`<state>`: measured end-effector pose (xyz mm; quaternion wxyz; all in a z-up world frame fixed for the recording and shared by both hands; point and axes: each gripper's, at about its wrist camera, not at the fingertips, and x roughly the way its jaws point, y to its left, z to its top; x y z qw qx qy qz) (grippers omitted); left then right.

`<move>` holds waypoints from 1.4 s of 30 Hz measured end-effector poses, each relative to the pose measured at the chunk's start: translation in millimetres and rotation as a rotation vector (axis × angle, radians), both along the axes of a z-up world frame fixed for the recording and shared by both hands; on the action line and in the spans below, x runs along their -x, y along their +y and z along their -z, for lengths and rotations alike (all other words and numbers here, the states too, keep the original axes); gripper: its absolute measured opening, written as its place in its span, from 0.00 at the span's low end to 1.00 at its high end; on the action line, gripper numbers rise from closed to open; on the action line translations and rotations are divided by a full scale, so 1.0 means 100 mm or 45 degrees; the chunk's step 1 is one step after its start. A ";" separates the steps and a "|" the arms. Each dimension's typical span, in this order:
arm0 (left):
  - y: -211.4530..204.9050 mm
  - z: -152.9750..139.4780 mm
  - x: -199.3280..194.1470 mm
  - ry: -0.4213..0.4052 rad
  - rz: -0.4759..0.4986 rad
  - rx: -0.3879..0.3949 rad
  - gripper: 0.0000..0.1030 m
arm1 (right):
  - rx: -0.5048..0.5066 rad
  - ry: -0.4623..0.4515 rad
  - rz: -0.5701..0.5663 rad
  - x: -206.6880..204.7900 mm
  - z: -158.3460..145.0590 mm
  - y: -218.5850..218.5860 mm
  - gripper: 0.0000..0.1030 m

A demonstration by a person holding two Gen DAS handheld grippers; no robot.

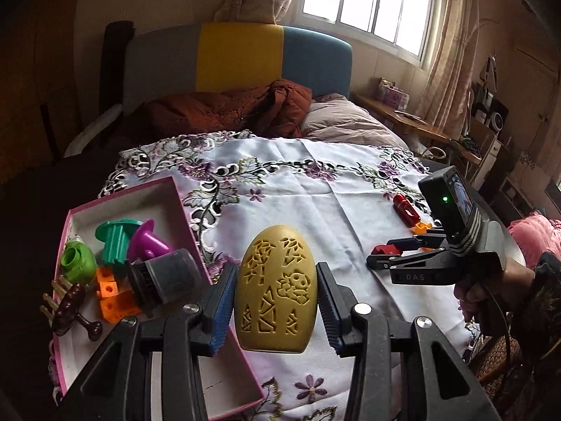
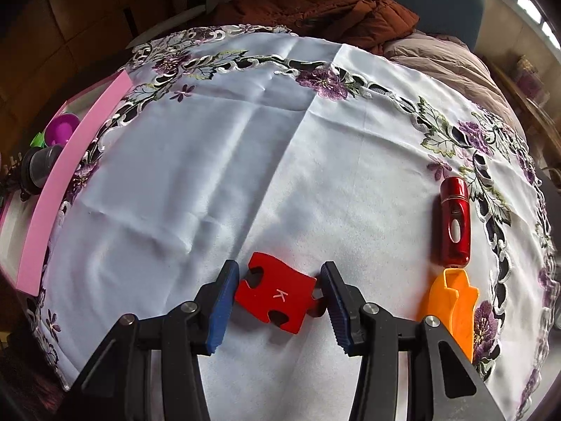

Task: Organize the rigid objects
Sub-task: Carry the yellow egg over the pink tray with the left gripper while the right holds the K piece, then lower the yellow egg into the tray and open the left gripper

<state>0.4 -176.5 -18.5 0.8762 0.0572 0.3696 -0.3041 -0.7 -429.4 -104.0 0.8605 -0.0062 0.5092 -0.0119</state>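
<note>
My left gripper [image 1: 277, 298] is shut on a gold egg-shaped piece [image 1: 277, 291] with cut-out patterns, held above the cloth beside the pink box [image 1: 122, 193]. The box holds a green spool [image 1: 115, 238], a purple cone [image 1: 149, 242], a green ring, orange blocks, a grey cylinder [image 1: 164, 277] and a brown piece. My right gripper [image 2: 278, 294] has its fingers on both sides of a red puzzle piece [image 2: 277, 296] marked K that lies on the cloth. It shows in the left wrist view [image 1: 385, 256] at the right.
A red cylinder [image 2: 455, 221] and an orange plastic piece [image 2: 452, 305] lie on the white flowered cloth [image 2: 245, 158] to the right. The pink box wall [image 2: 70, 175] is at the far left. A bed with a brown quilt [image 1: 228, 108] lies behind.
</note>
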 end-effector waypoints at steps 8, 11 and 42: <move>0.35 0.07 -0.12 0.024 -0.130 -0.024 0.43 | 0.011 -0.009 -0.011 -0.01 0.00 0.01 0.47; 0.46 0.07 -0.13 0.026 -0.162 -0.024 0.43 | 0.009 -0.010 -0.011 -0.02 0.00 0.01 0.47; 1.66 0.40 -0.19 0.226 -0.476 -0.005 0.43 | 0.049 -0.016 -0.036 -0.02 0.00 0.02 0.47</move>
